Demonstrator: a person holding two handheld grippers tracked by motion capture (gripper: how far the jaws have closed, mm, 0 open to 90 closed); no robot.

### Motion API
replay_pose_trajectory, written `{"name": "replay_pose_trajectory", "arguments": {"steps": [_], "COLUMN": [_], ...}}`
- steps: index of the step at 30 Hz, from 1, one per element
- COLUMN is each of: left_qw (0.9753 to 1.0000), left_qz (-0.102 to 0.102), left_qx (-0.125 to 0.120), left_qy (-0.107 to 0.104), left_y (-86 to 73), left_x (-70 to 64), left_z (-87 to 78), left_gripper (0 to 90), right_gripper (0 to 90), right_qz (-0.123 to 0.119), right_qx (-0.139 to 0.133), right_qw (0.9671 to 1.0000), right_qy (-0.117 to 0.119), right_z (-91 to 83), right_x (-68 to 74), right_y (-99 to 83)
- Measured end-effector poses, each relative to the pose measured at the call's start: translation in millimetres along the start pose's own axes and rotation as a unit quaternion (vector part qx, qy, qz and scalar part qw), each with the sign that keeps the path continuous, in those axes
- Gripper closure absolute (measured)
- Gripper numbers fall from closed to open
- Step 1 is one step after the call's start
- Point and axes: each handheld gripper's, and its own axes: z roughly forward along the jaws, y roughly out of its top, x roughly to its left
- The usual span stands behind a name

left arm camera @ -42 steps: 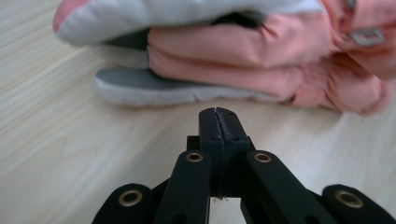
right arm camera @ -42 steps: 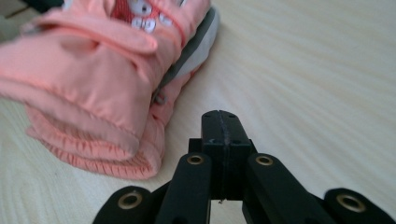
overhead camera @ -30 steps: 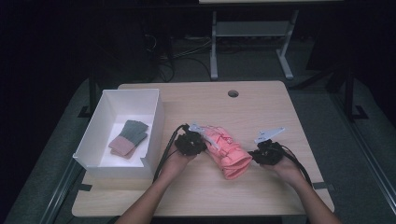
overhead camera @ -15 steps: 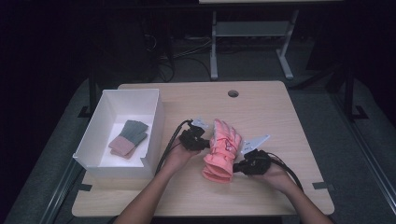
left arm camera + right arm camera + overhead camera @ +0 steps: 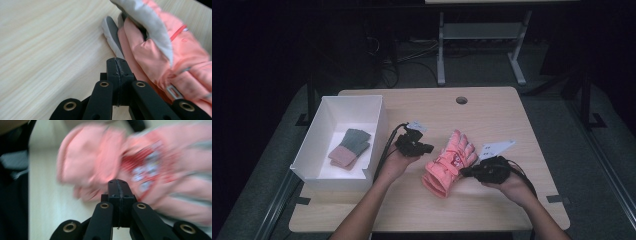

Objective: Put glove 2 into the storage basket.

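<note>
The pink glove [image 5: 450,163] lies slanting between both closed, empty grippers, its cuff end just left of the right gripper [image 5: 468,172].

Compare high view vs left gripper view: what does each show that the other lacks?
High view alone: the white box left on the table, a green-and-pink knit item lying inside it, the right gripper beside the glove, and both forearms. Left gripper view alone: the left gripper with jaws pressed together, and the glove's grey palm side and fingertip up close. Both: the pink glove on the wooden table.
</note>
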Motion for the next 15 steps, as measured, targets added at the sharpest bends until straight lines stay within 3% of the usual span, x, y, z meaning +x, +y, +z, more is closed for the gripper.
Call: {"name": "replay_pose_trajectory", "arguments": {"steps": [3,7,11,15], "left_qw": [1.0000,1.0000,1.0000,0.9999], "left_qz": [0.002,-0.002,-0.002,-0.002], "left_qx": [-0.003,-0.009,-0.002,0.001], "left_qy": [0.002,-0.002,-0.006,-0.013], "left_y": [4.2,6.9,7.8,9.1], "left_x": [0.9,-0.4,-1.6,-4.8], "left_z": [-12.0,-17.9,-20.0,-21.5], "left_gripper": [88.0,83.6,74.5,59.6], "right_gripper": [90.0,90.0,90.0,90.0], "right_qz": [0.014,0.018,0.026,0.032], "right_qx": [-0.026,-0.035,-0.013,0.027], "right_qw": [0.9991,0.9981,0.9982,0.9974], "right_qy": [-0.031,-0.047,-0.053,-0.059], "right_z": [-8.1,-2.8,11.6,28.0], "right_x": [-9.3,-19.6,-24.3,-23.9], "right_y": [6.5,10.1,7.3,0.1]}}
